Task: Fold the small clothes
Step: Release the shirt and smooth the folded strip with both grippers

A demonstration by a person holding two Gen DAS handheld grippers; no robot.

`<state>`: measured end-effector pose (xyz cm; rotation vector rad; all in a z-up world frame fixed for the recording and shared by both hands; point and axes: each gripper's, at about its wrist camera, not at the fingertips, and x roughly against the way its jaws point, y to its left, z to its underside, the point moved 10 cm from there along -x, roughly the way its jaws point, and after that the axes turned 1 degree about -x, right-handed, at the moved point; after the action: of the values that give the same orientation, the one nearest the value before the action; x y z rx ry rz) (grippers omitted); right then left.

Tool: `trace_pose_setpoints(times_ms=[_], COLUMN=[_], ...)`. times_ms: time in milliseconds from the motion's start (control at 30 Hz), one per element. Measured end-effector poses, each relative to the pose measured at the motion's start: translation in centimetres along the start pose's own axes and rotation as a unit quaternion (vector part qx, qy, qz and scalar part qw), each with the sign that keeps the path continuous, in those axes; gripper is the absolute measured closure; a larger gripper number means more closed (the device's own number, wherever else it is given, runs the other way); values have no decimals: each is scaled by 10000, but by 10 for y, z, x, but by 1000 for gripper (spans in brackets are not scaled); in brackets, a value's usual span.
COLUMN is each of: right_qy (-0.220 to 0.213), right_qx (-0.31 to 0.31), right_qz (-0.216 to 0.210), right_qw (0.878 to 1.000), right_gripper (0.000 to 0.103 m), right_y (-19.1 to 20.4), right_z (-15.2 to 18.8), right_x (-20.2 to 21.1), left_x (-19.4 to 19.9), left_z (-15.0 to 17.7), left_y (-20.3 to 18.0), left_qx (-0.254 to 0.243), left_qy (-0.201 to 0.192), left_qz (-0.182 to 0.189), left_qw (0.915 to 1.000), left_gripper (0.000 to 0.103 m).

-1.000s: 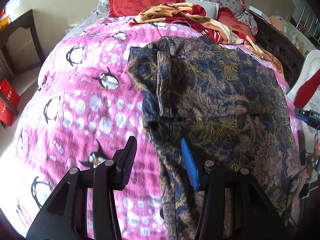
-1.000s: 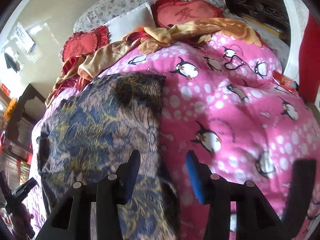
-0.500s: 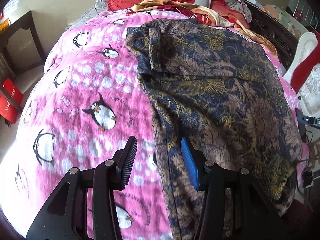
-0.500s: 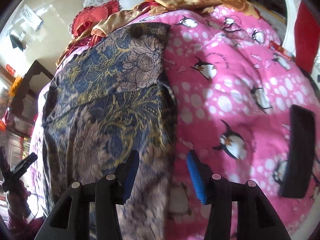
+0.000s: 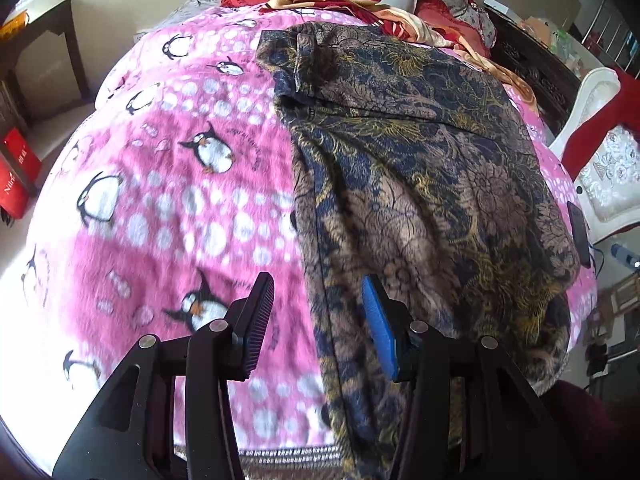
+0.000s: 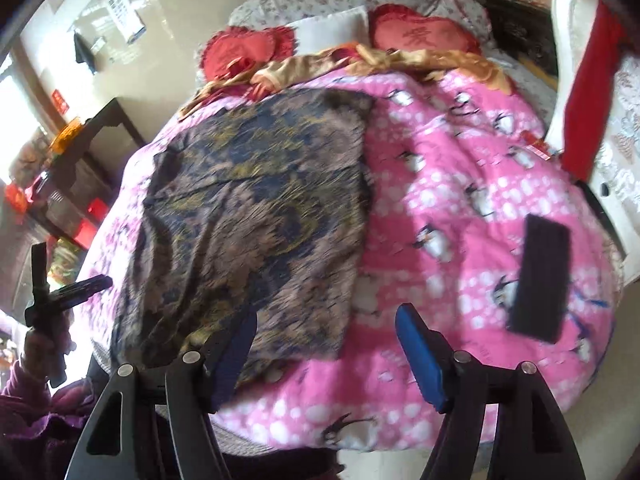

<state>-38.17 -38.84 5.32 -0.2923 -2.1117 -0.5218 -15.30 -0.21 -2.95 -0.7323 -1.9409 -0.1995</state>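
The dark blue and tan floral-patterned garment (image 5: 420, 184) is lying spread on the pink penguin-print fleece blanket (image 5: 168, 200), its top edge turned over near the red heart-shaped cushions (image 6: 420, 36), so folding is judged barely begun with the main folds remaining. The left gripper (image 5: 316, 320) is hovering over the garment's near left edge, jaws partly apart and gripping nothing. The right gripper (image 6: 324, 344) is hovering by the garment's near right corner, jaws opening with no cloth between them, and a black rectangular device (image 6: 540, 276) is resting on the blanket well right of the garment.
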Motion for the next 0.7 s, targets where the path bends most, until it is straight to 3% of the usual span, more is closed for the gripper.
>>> trace_pose_setpoints(times_ms=[167, 300, 433, 700], right_qy=[324, 332, 327, 395], right_qx=[55, 72, -306, -312], right_qz=[-161, 99, -69, -254], right_qw=[9993, 9994, 9990, 9984], right_gripper=[34, 34, 34, 34], right_y=[28, 21, 9, 17], right_z=[34, 43, 45, 47], right_x=[-30, -39, -46, -59], left_x=[6, 8, 9, 0], left_z=[26, 49, 72, 105], left_y=[3, 7, 7, -26], left_qx=[155, 510, 751, 51], left_qy=[231, 475, 772, 1318], left_qz=[172, 463, 677, 576], left_qw=[9995, 9965, 9919, 9896], left_gripper=[57, 57, 57, 57])
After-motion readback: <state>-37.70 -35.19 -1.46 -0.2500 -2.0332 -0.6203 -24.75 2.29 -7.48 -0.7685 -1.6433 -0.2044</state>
